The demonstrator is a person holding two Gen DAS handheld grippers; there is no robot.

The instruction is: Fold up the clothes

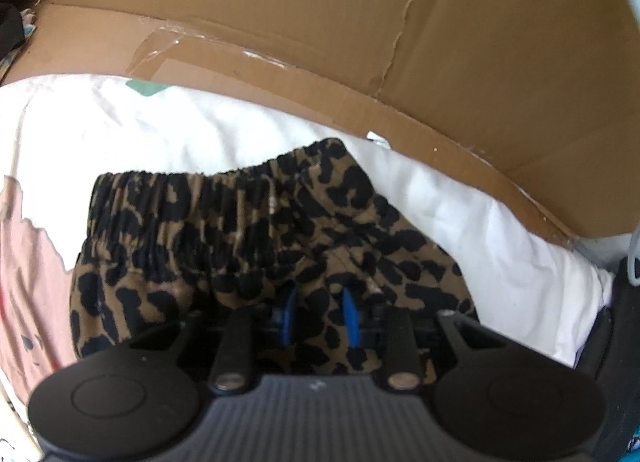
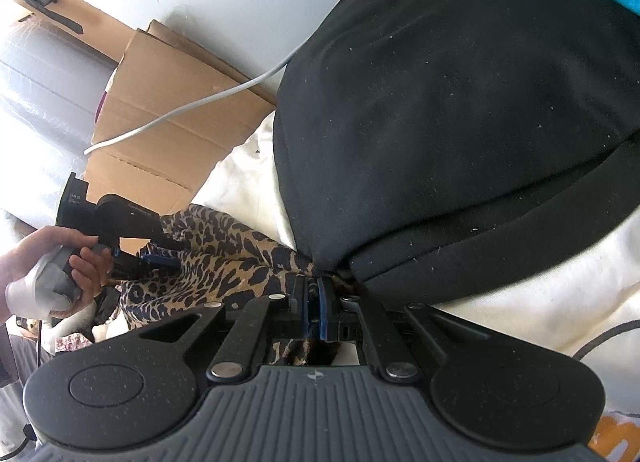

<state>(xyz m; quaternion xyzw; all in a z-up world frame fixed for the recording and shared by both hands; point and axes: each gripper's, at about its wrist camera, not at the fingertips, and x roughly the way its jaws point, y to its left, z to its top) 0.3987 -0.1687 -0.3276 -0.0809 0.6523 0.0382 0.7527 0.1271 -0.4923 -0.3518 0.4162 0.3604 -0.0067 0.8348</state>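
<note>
Leopard-print shorts [image 1: 256, 230] with a gathered elastic waistband lie on white cloth [image 1: 460, 222]. My left gripper [image 1: 319, 312] holds a bunch of the print fabric between its blue pads [image 1: 350, 314], below the waistband. In the right wrist view the shorts [image 2: 224, 266] stretch between the two tools. A hand [image 2: 60, 262] holds the left gripper [image 2: 160, 260] at the shorts' far end. My right gripper [image 2: 315, 302] is shut on the near edge of the shorts, with its pads almost together. That corner sits right under the hem of a black garment [image 2: 460, 122].
A cardboard box wall [image 1: 320, 42] rises just behind the white cloth. A pink garment [image 1: 28, 282] lies at the left. In the right wrist view, a white cable [image 2: 192, 106] crosses flattened cardboard [image 2: 160, 74], and a white printed shirt [image 2: 540, 302] lies under the black garment.
</note>
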